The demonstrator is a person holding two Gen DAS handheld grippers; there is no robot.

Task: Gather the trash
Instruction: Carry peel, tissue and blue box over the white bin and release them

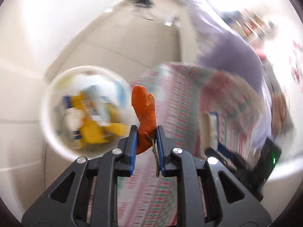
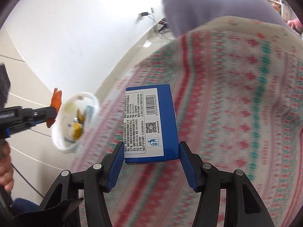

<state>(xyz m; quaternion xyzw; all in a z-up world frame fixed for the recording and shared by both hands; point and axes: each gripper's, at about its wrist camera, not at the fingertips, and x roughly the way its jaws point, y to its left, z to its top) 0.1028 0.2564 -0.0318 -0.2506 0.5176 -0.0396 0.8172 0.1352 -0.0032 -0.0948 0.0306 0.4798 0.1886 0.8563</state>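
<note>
The left hand-held gripper (image 1: 146,141) pinches an orange peel (image 1: 144,106) nearly closed; the right hand-held gripper (image 2: 150,162) clamps a blue box (image 2: 162,121), half open.

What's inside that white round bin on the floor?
The white bin holds blurred rubbish: yellow wrappers and pale blue and white scraps. Whatever lies under that pile is covered, so the bottom can't be seen.

The peel (image 1: 144,109) was bright orange with a brownish-green stem. The box (image 2: 151,123) was deep blue, bearing a white label printed with black text, a barcode and a QR code. The bin (image 1: 55,136) was white, with yellow, white and pale blue scraps inside. The worktop's cloth (image 2: 236,104) was cream, banded with rows of red and teal motifs. Each hand-held gripper (image 2: 150,162) was black with blue pads (image 2: 115,168). The floor (image 1: 123,43) was pale beige tile.
</note>
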